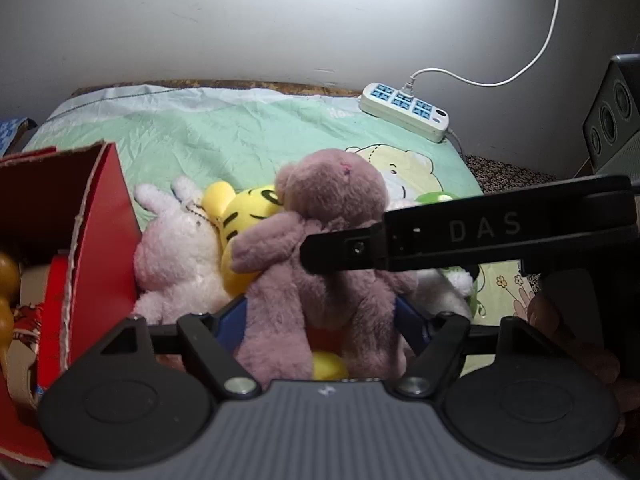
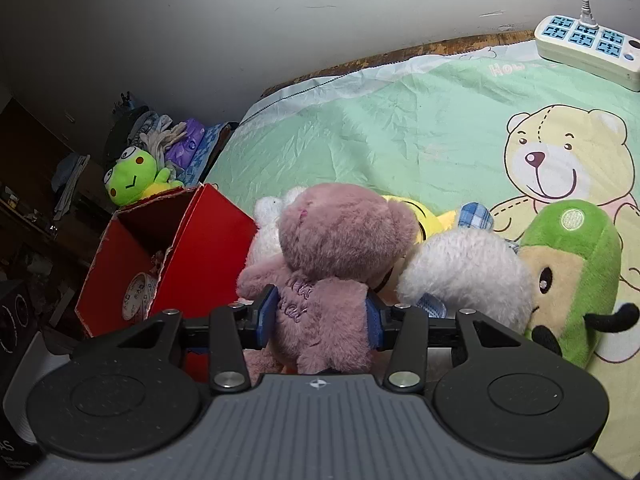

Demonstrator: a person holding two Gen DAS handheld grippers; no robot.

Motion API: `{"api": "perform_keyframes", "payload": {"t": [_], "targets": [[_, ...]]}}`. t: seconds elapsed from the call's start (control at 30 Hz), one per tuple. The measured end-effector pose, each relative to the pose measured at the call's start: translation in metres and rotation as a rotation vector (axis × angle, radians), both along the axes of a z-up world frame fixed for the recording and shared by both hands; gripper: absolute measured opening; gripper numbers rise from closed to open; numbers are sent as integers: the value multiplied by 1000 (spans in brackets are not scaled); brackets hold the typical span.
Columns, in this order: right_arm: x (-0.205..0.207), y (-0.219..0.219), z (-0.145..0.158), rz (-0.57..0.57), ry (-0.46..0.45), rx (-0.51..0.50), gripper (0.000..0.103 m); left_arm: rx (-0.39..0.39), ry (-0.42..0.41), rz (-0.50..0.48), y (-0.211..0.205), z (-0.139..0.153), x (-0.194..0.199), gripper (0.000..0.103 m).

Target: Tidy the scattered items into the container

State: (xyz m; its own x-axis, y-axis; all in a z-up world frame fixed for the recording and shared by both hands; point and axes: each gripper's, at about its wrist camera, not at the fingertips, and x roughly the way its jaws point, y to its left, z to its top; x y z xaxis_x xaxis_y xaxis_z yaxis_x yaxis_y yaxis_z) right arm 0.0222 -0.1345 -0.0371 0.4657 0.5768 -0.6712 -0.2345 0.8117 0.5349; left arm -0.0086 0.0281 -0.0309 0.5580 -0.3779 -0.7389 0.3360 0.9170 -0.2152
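A mauve plush bear sits upright on the green sheet, right of the red cardboard box. My right gripper is shut on the bear's body, its blue pads pressed into both sides; one of its fingers crosses the left wrist view. My left gripper stands around the bear's lower body with its jaws apart. A white-pink bunny, a yellow tiger plush, a white plush and a green-hooded plush lie around the bear.
The box holds a tape roll and yellow balls. A green frog plush sits behind the box beside piled clothes. A white power strip with a cord lies at the bed's far edge by the wall. A speaker stands at right.
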Motion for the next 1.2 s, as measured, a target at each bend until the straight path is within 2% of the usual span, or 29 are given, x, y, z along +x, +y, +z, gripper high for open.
{"api": "perform_keyframes", "payload": {"t": [0.2,0.3,0.37,0.5,0.57,0.63,0.67,0.7,0.77,0.83,0.87,0.93,0.97,1.03,1.07,1.2], "targets": [[-37,-18,17,-43,-1,-3,47,-13,-47,-90,-12,19,-36,75],[-55,-18,28,-56,-39,-31,45,-10,-84,-127,-19,28,-55,75],[-65,-15,35,-62,-80,-41,45,-13,-107,-130,-19,33,-64,75],[-74,-6,44,-80,-119,-15,36,-46,-94,-112,-6,40,-69,75],[-75,2,46,-76,-135,-11,36,-59,-107,-99,6,46,-73,75],[-72,14,48,-78,-130,-15,35,-71,-120,-94,17,52,-74,71],[-71,21,48,-76,-129,-12,32,-81,-128,-102,22,55,-74,61],[-71,28,50,-76,-134,-15,22,-88,-130,-109,27,58,-75,59],[-69,46,54,-42,-122,11,20,-77,-162,-110,36,65,-75,55],[-68,70,57,-66,-149,-55,19,-25,-173,-124,42,63,-71,54],[-65,80,55,-83,-164,-99,18,-7,-177,-134,45,59,-67,50],[-56,91,45,-144,-120,-140,17,7,-122,-148,57,45,-57,49],[-54,92,40,-169,-92,-130,17,-14,-86,-169,65,41,-55,43],[-57,90,38,-211,-76,-97,16,-37,-79,-202,83,38,-57,46],[-59,91,40,-231,-75,-86,16,-35,-96,-211,90,37,-59,51],[-71,103,64,-301,-145,-101,14,-16,-140,-257,103,34,-55,66]]}}
